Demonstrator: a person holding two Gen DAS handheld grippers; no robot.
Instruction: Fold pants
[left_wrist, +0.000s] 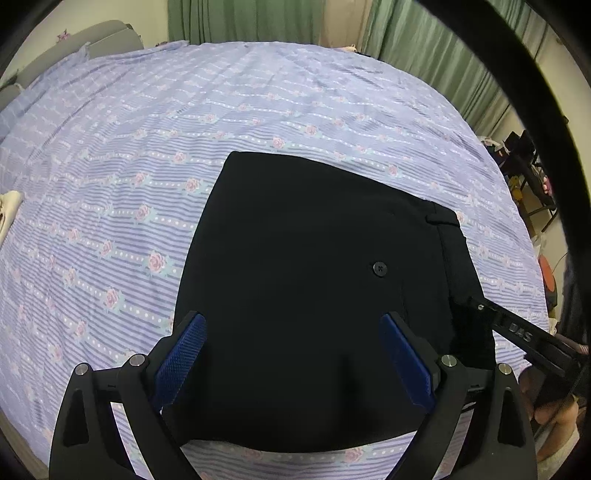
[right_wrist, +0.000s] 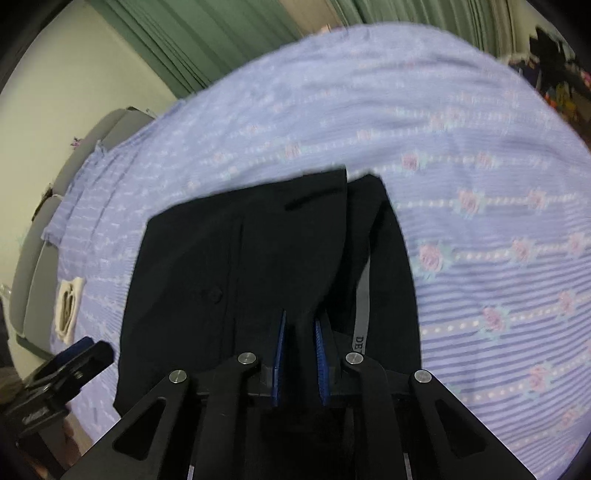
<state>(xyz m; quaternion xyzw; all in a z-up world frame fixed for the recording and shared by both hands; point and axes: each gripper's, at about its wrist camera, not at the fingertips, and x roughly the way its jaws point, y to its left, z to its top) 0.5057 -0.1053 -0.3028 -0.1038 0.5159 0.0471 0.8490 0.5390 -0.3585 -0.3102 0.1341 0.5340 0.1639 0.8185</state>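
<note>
Black pants lie folded into a compact shape on the purple flowered bedsheet, with a button and belt loop showing near the waistband. My left gripper hovers over their near edge, its jaws wide apart with nothing between the blue pads. My right gripper is shut on a fold of the pants at the waistband side and lifts that fabric slightly. The right gripper also shows in the left wrist view at the pants' right edge. The left gripper shows at the lower left of the right wrist view.
Green curtains hang behind the bed. A grey padded headboard runs along the left. A small cream cloth lies on the sheet near it. Cluttered furniture stands past the bed's right edge.
</note>
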